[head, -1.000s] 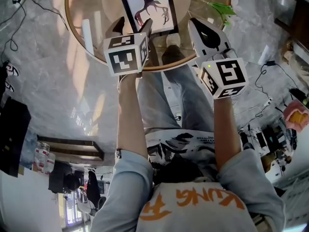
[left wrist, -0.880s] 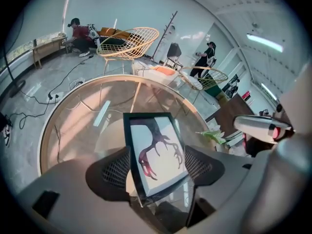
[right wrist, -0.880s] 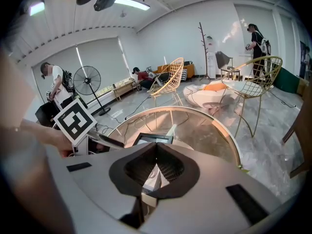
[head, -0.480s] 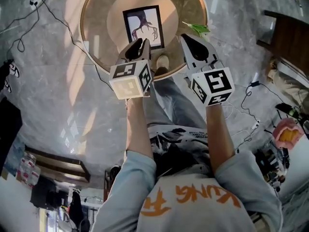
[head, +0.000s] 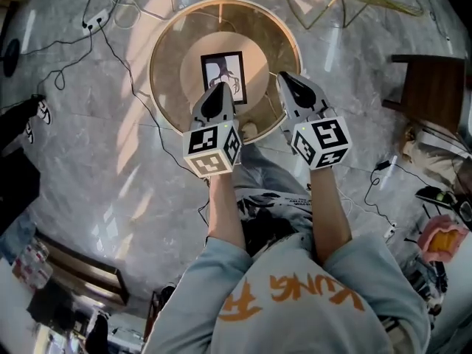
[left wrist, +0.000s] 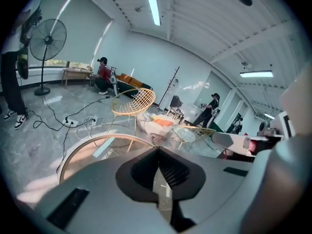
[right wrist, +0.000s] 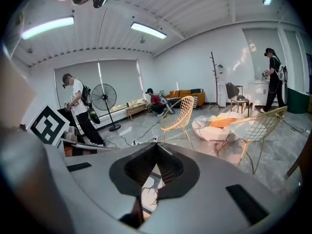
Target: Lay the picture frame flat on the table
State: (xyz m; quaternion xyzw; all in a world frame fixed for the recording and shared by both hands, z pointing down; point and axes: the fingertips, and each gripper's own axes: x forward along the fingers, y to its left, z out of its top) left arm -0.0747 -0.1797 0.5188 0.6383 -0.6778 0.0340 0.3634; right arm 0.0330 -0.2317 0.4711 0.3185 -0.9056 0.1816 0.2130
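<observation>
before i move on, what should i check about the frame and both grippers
1. Picture frame lying flat, face up: ok.
2. Frame well inside the table rim: ok.
3. Left gripper empty: ok; its jaws have just been closing and are now together.
4. Right gripper empty, jaws together: ok.
5. Both grippers off the frame: ok.

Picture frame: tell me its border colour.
Black; the picture frame shows best in the head view.
</observation>
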